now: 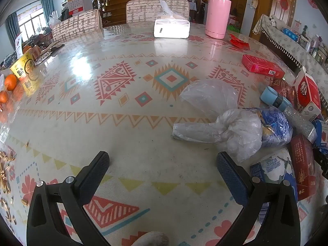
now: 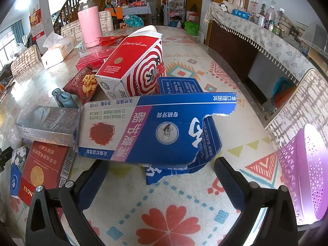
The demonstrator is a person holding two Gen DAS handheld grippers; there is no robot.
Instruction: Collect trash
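Torn blue toothpaste box (image 2: 155, 131) lies flattened on the patterned table (image 2: 184, 215), just ahead of the right gripper (image 2: 162, 174), whose jaws stand wide apart and empty. Its ragged white edge runs at two o'clock; a red-and-white carton (image 2: 133, 65) stands behind at twelve. The left gripper (image 1: 164, 168) is also spread, empty, with a knotted plastic bag (image 1: 231, 131) at two o'clock.

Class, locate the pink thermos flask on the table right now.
The pink thermos flask stands upright at the table's far side, right of the white tissue box in the left wrist view.
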